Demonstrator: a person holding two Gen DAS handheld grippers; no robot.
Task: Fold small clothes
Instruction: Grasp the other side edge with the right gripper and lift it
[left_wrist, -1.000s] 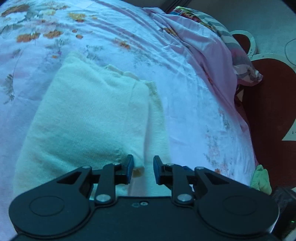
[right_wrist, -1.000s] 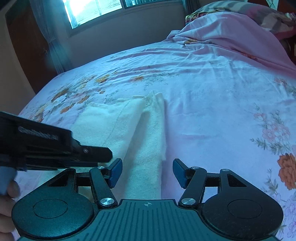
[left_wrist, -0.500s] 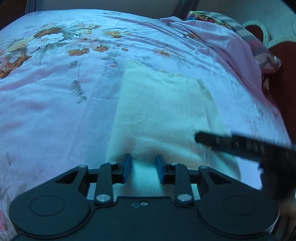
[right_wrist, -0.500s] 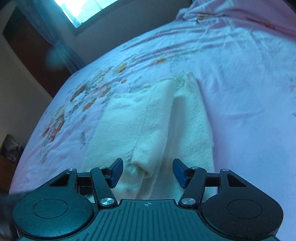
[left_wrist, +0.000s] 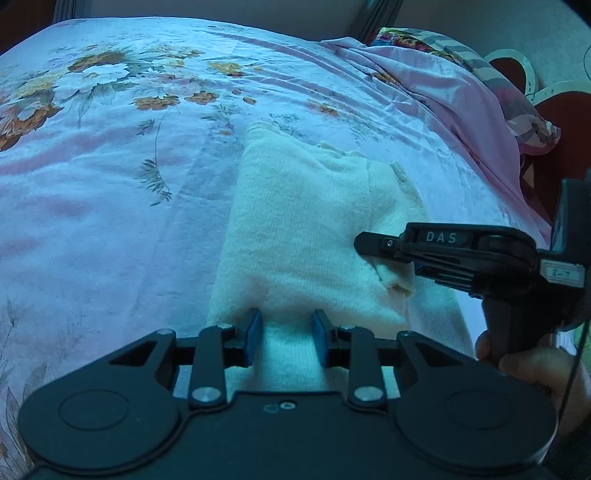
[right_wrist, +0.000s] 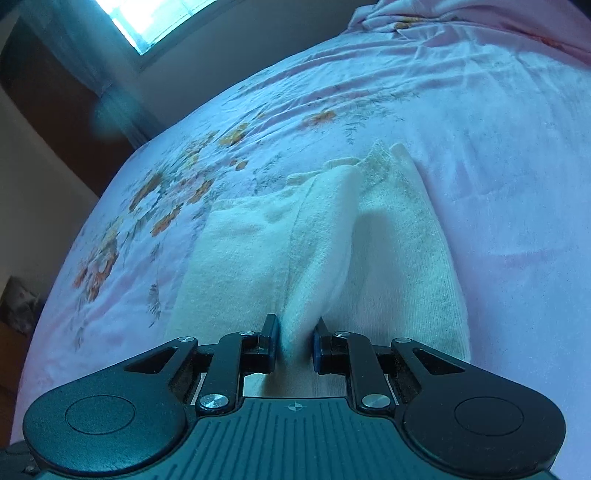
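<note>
A cream knitted garment (left_wrist: 303, 221) lies partly folded on the pink floral bedsheet (left_wrist: 110, 206). My left gripper (left_wrist: 286, 338) is at its near hem, and a bunch of the knit fills the gap between the blue pads. My right gripper (right_wrist: 295, 341) has its jaws closing on a raised ridge of the folded-over layer (right_wrist: 321, 251), which both pads pinch. In the left wrist view the right gripper (left_wrist: 364, 245) comes in from the right, its tip on the garment's right part, with a hand (left_wrist: 532, 365) on its handle.
A bunched pink cover and striped pillow (left_wrist: 498, 103) lie at the bed's far right. A dark red floor (left_wrist: 561, 147) lies past the right edge. A window (right_wrist: 159, 22) and a curtain stand beyond the bed's far side.
The right jaws have closed from wide open onto the cloth ridge. The right gripper has moved lower over the garment. The left gripper shifted sideways to the near hem, then kept still.
</note>
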